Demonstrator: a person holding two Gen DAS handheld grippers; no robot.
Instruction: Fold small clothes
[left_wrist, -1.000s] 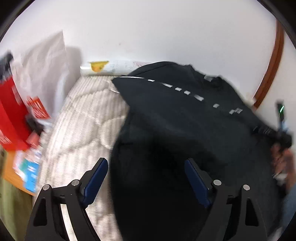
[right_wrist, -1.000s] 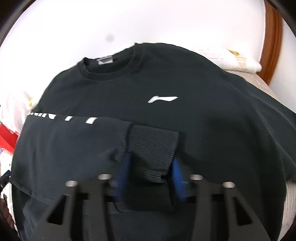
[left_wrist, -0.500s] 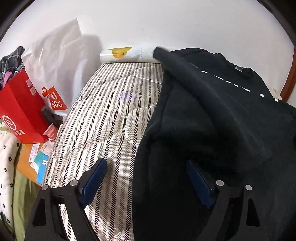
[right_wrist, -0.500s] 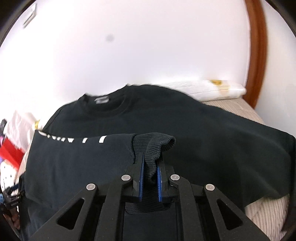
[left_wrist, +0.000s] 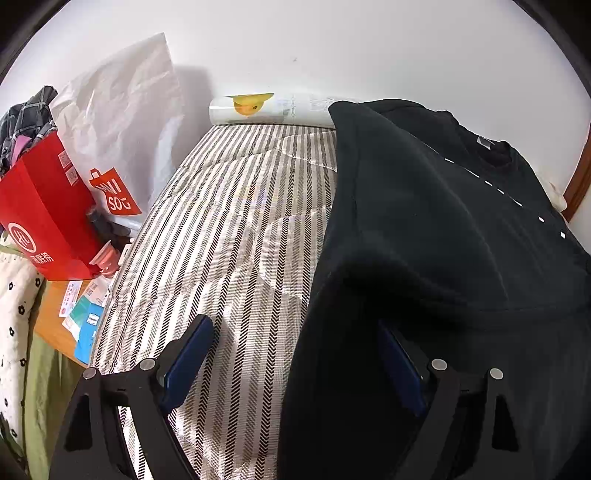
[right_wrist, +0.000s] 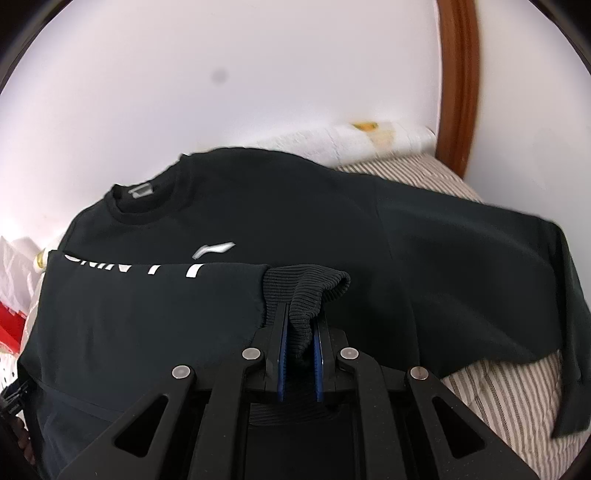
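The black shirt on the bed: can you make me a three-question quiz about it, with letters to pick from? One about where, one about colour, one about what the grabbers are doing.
1. Where does the black shirt lie?
A. on a striped bed cover
B. on a wooden floor
C. in a red bag

2. What colour is the small logo on the chest?
A. yellow
B. white
C. green

3. What is the right gripper doing?
A. standing open over the wall
B. holding a bottle
C. pinching the ribbed cuff

Answers:
1. A: the striped bed cover shows beside and under the shirt.
2. B: the logo is pale white against the black cloth.
3. C: the ribbed cuff sits clamped between the blue pads; the left gripper stands wide open.
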